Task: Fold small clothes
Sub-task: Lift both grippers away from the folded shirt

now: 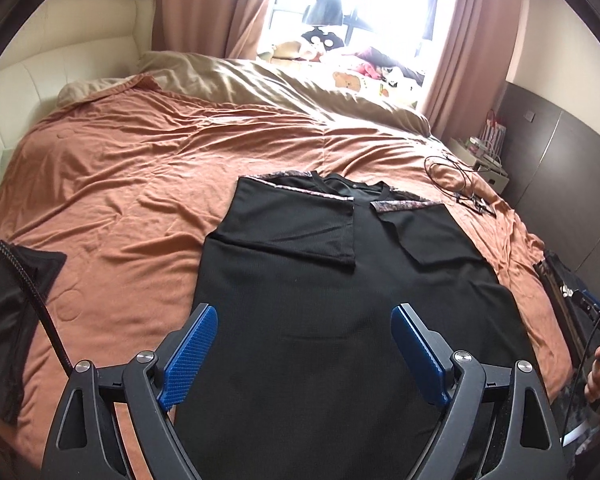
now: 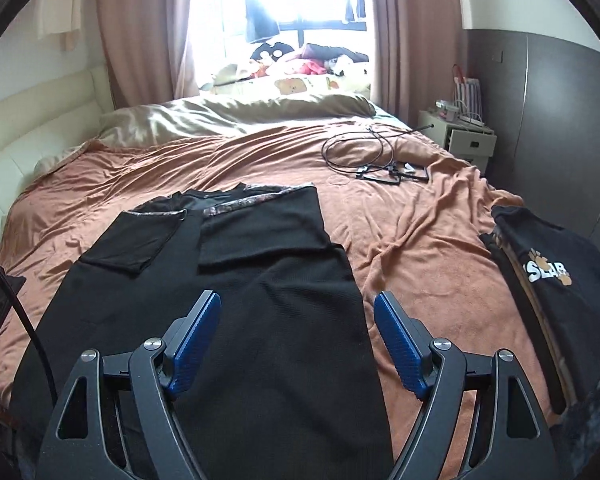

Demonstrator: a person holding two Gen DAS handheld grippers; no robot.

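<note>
Left gripper (image 1: 304,344): jaws spread wide, holding nothing, poised above the lower part of the shirt (image 1: 332,300). Right gripper (image 2: 298,338): jaws likewise spread and empty, over the shirt's right edge, with the right pad (image 2: 400,348) above the blanket (image 2: 420,280).

Risks:
- A jaw closing at the edge may catch the blanket along with the shirt, since the blanket is soft and wrinkled. The fold would then drag the bedding.
- A pinch that takes only the top layer would let the sleeves slide out of their fold.
- Uneven lift between the two grippers would skew the fold line.

The shirt lies flat near the foot of the bed (image 1: 140,160), collar toward 12 o'clock. It is black, with patterned shoulder trim. Both sleeves are folded inward over the chest. The hem runs toward 6 o'clock, under the grippers. Another dark garment (image 2: 552,276) lies at 3 o'clock, well apart.
</note>
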